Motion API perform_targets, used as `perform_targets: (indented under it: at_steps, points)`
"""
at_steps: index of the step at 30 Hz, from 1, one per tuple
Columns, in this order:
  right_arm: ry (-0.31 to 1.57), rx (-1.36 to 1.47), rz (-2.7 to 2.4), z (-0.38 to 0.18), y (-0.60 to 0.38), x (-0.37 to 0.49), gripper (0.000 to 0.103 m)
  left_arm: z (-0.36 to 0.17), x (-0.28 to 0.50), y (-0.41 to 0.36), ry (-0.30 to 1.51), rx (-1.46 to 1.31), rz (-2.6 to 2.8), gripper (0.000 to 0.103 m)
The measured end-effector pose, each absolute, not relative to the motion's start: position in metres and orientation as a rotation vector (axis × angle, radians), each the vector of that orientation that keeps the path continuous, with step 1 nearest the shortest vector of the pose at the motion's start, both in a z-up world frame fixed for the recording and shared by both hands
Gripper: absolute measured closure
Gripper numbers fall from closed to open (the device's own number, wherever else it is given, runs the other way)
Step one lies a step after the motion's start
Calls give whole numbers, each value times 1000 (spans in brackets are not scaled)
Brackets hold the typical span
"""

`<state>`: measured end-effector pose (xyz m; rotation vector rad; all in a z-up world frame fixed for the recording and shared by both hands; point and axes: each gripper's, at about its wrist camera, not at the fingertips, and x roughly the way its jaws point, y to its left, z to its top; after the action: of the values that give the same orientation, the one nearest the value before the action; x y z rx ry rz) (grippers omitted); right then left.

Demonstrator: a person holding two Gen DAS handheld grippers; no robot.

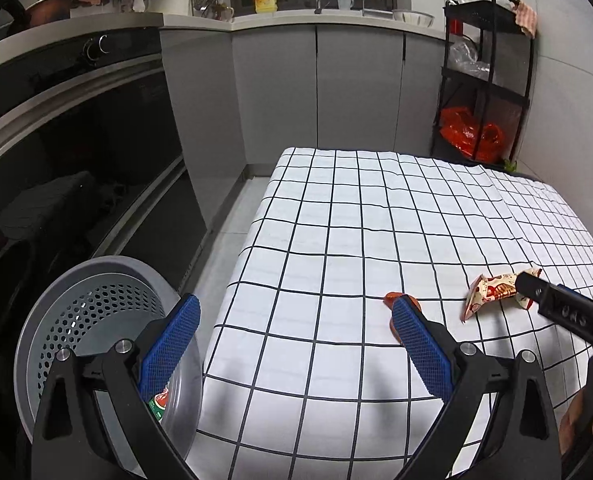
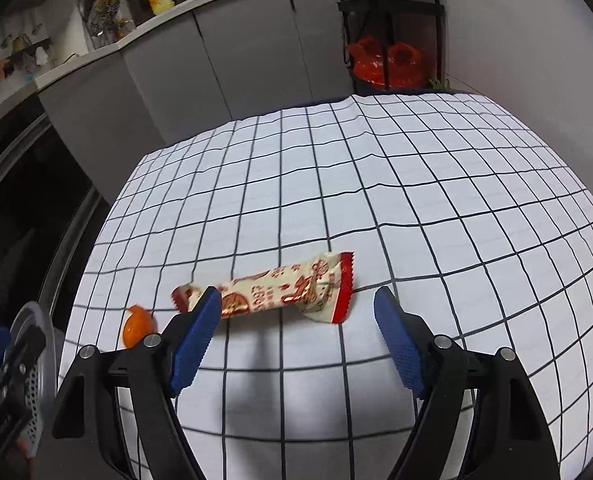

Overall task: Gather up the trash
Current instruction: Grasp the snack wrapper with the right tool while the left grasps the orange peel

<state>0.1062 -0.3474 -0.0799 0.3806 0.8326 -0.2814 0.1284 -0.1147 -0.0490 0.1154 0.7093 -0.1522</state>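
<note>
A cream and red snack wrapper (image 2: 280, 288) lies on the checked tablecloth (image 2: 376, 184). My right gripper (image 2: 298, 292) hovers over its near side, open, with the left pad in front of the wrapper's left end. A small orange scrap (image 2: 136, 324) sits to the wrapper's left, near the table edge. In the left wrist view my left gripper (image 1: 296, 302) stands open above the table's left edge with nothing between its pads. Its right finger hides part of the orange scrap (image 1: 392, 298). A grey perforated bin (image 1: 96, 308) stands on the floor below, with a clear, labelled piece of plastic (image 1: 176, 396) at its rim.
Dark oven fronts (image 1: 76, 160) and grey cabinets (image 1: 336, 92) line the left and far sides. A black shelf rack (image 1: 484, 80) holding an orange bag (image 1: 468, 132) stands beyond the table's far right corner. A narrow strip of floor (image 1: 232, 224) runs left of the table.
</note>
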Motion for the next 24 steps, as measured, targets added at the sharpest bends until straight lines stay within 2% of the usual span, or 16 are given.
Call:
perform_targets:
  at_steps: [10,12,13,15,17,19,22,23,24]
  points:
    - [886,421,-267,-97,-354,124,28,-53,128,-122,719,124,-168,8]
    - [889,420,-245,-98,-351,126,31,-54,128,-123,724,124,-168,8]
    - [891,417,-235,-98,-350,127,37,-55,128,-123,726,124,-169,8]
    - [892,409,-227,-97,-346,128,41,-55,129,-124,727,125,-170,8]
    - [894,415,-205,-97,-345,128,53,-55,129,-124,727,125,-170,8]
    - [896,425,-189,-96,-343,128,60,-55,128,-125,729,125,-172,8]
    - [895,437,-174,-95,-342,127,86,-56,129,-127,733,127,-177,8]
    - [896,446,-169,-94,-344,126,91,-56,129,-127,735,126,-179,8]
    - [895,457,-163,-94,-344,126,91,-57,129,-128,737,123,-183,8]
